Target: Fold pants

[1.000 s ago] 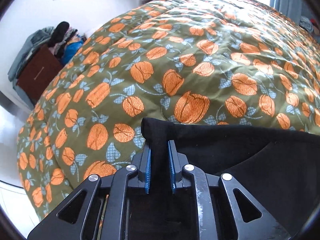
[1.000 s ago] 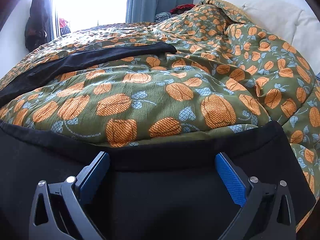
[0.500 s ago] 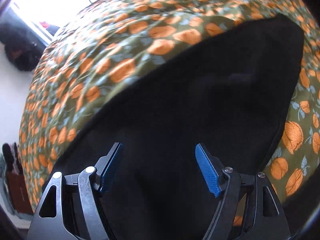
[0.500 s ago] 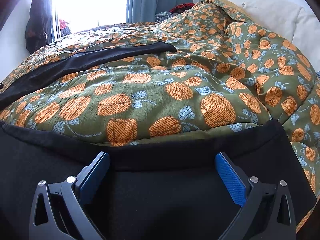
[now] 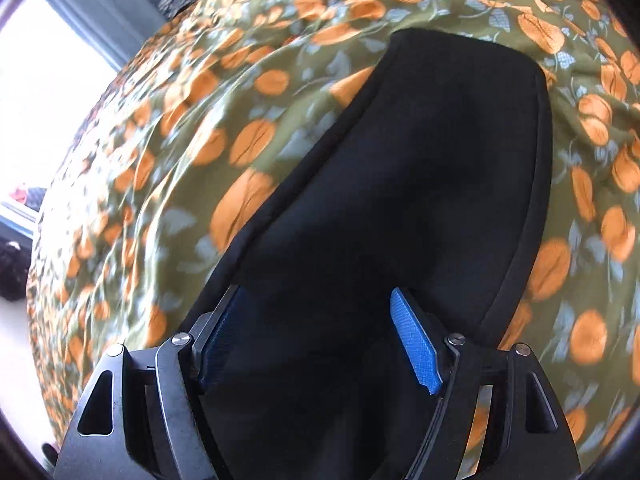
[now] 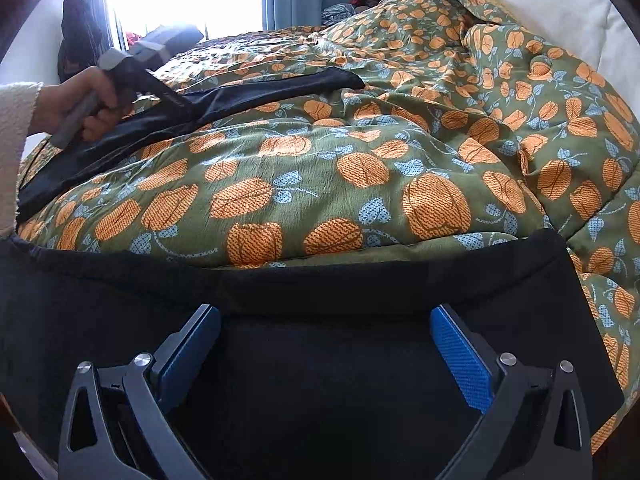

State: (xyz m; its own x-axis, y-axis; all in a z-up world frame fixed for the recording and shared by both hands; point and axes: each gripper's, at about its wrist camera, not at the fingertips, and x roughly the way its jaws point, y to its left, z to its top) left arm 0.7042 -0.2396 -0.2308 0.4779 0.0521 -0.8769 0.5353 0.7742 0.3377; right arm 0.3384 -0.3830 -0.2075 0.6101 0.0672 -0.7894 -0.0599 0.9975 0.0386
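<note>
L gripper (image 5: 316, 336) jaws opened, moved over pants (image 5: 420, 184)

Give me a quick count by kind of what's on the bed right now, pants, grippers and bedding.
Black pants: 1
Grippers, left gripper and right gripper, both open: 2
Pumpkin-print comforter: 1
White pillow: 1
Total: 5

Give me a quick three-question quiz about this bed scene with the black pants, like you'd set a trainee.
1. True or false: the left tool is clamped shut on the black pants.
2. The quilt is printed with: A stripes, B orange pumpkin shapes, C stars.
3. In the right wrist view, what does the hand grip?
Key: 1 false; its jaws stand open, having just been opening, with the pants unpinched below. 2 B. 3 The left tool's handle.
</note>
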